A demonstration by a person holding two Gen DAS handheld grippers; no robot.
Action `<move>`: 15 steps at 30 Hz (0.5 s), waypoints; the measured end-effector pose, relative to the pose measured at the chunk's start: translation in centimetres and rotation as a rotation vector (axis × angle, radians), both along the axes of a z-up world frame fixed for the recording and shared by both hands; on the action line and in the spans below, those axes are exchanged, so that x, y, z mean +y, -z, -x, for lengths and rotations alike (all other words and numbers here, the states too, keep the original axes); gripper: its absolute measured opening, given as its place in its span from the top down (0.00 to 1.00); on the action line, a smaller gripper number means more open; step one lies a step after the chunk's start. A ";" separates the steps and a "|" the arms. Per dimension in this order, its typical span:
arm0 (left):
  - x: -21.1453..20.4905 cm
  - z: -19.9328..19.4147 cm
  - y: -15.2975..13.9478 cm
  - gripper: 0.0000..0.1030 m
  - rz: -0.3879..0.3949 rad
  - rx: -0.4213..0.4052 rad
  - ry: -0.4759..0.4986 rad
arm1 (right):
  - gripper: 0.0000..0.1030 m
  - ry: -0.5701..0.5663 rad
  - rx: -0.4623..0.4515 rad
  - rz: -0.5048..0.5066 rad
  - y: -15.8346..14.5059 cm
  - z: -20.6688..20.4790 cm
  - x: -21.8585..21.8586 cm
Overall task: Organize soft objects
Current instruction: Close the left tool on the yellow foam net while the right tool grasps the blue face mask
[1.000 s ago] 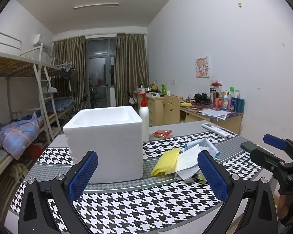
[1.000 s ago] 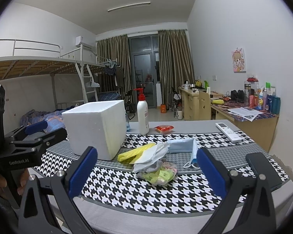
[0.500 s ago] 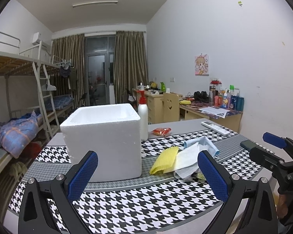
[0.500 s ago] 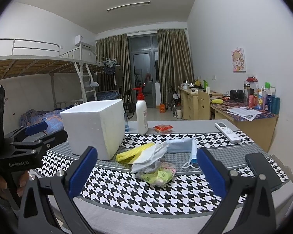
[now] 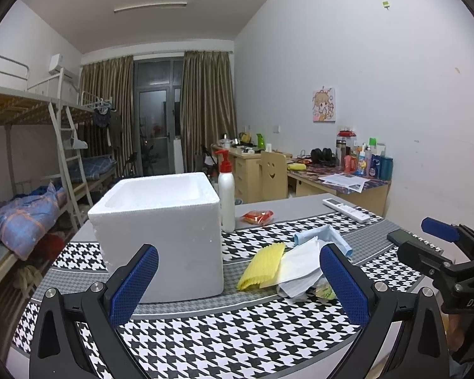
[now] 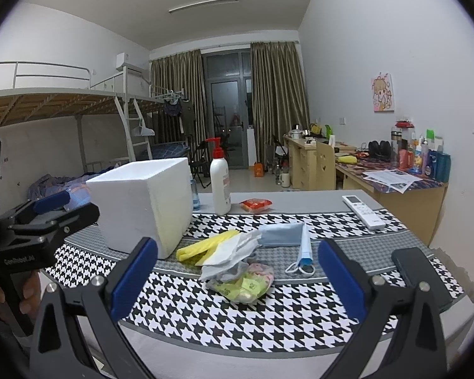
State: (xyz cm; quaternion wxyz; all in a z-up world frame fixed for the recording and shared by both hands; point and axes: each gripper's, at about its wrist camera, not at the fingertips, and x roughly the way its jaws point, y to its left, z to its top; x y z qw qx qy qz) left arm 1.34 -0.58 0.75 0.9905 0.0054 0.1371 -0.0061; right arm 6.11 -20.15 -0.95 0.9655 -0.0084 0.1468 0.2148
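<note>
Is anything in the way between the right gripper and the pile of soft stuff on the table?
Nothing visible is. The right gripper is open, and only bare checkered tablecloth lies between it and the soft pile. The foam box stands off to the left.

A white pump bottle (image 6: 220,186) with a red top stands on the houndstooth-covered surface (image 6: 268,319), a red snack packet (image 6: 256,204) beside it and a white remote (image 6: 363,211) farther right.

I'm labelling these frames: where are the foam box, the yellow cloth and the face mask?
foam box (image 5: 173,240), left wrist view, its front wall.
yellow cloth (image 5: 264,265), left wrist view, middle of its ribbed surface.
face mask (image 6: 282,234), right wrist view, its folded blue panel.
</note>
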 end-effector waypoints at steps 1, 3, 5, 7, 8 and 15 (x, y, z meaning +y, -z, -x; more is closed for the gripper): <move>0.0 0.0 0.0 0.01 -0.001 0.000 -0.001 | 0.00 0.001 0.002 0.000 0.0 -0.1 -0.1; -0.2 -0.1 0.0 0.01 -0.002 0.004 0.005 | 0.00 0.002 0.007 -0.002 0.0 -0.4 -0.2; -0.5 -0.3 0.1 0.01 -0.003 0.011 0.015 | 0.00 0.002 0.016 -0.003 0.0 -0.7 -0.3; -0.8 -0.7 0.2 0.01 -0.011 0.023 0.024 | 0.00 0.001 0.029 -0.007 0.1 -1.2 -0.4; -0.9 -0.9 0.3 0.01 -0.012 0.030 0.028 | 0.00 0.002 0.033 -0.008 0.2 -1.4 -0.5; -1.4 -2.6 1.0 0.01 -0.012 0.073 0.054 | 0.00 0.012 0.063 0.003 0.6 -3.1 -0.7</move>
